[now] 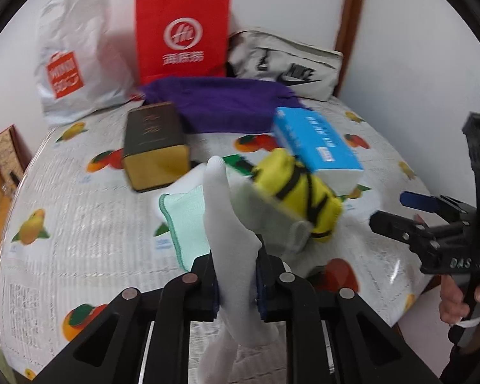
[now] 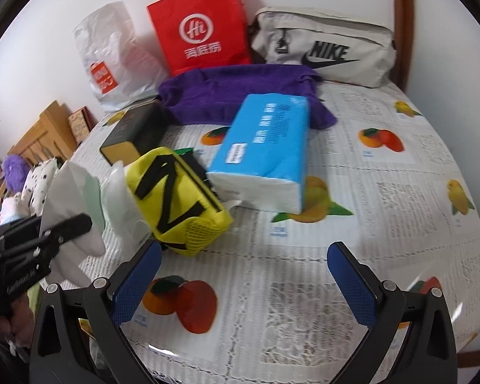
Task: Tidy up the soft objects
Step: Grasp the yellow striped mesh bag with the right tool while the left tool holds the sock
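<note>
Your left gripper [image 1: 236, 284] is clamping a white cloth [image 1: 227, 224], pinched between its pads above the table [image 2: 304, 256]. Your right gripper [image 2: 244, 283] is hovering with jaws wide apart and nothing between them, just beside the yellow pouch [image 2: 179, 198]. The pouch is lying against the blue tissue pack [image 2: 265, 147], with the purple towel [image 2: 233, 92] behind them.

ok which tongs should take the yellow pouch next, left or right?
Right. The right tongs are open and empty, with the yellow pouch just ahead of their left finger. The left tongs are shut on the white cloth, so busy.
</note>
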Demonstrator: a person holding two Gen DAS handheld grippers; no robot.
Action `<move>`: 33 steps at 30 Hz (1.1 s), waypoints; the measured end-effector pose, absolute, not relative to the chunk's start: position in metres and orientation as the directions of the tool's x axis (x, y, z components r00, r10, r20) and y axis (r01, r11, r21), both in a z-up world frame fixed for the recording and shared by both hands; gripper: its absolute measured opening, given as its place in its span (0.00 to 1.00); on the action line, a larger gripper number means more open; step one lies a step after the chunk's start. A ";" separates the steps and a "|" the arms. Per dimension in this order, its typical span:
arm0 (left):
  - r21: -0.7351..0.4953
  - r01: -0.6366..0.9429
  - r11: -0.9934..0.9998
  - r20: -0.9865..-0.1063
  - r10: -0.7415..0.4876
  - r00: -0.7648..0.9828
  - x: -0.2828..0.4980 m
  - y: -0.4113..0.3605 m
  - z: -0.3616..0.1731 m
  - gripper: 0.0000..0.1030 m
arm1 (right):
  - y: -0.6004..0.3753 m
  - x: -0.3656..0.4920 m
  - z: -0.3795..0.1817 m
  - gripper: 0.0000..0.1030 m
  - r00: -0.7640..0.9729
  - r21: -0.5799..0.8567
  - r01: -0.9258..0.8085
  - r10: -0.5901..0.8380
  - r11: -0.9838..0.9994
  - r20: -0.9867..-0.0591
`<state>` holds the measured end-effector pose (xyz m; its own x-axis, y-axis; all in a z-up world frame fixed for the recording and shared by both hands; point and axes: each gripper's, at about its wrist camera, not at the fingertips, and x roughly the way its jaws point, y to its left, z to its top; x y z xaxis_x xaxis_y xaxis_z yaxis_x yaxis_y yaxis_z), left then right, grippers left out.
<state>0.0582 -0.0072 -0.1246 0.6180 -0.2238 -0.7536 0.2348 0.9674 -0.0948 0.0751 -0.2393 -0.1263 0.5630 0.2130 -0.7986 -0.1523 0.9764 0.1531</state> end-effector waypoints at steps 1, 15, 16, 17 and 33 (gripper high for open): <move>-0.096 0.222 0.970 -0.751 -0.217 0.624 0.059 -0.002 -0.124 0.15 | -0.235 0.075 -0.127 0.99 0.561 0.150 -0.163 0.217 0.975 -0.798; -0.140 0.117 0.983 -0.775 -0.182 0.605 0.078 0.038 -0.142 0.15 | -0.194 0.107 -0.142 0.95 0.573 0.076 -0.269 0.223 0.960 -0.788; -0.146 0.117 0.982 -0.777 -0.187 0.601 0.080 0.039 -0.144 0.15 | -0.193 0.111 -0.144 0.95 0.568 0.069 -0.268 0.216 0.961 -0.794; -0.149 0.117 0.982 -0.779 -0.190 0.598 0.082 0.040 -0.145 0.15 | -0.193 0.114 -0.146 0.95 0.562 0.067 -0.270 0.213 0.961 -0.799; -0.178 0.121 0.977 -0.803 -0.215 0.556 0.095 0.044 -0.161 0.15 | -0.150 0.115 -0.160 0.85 0.515 0.014 -0.398 0.236 0.917 -0.824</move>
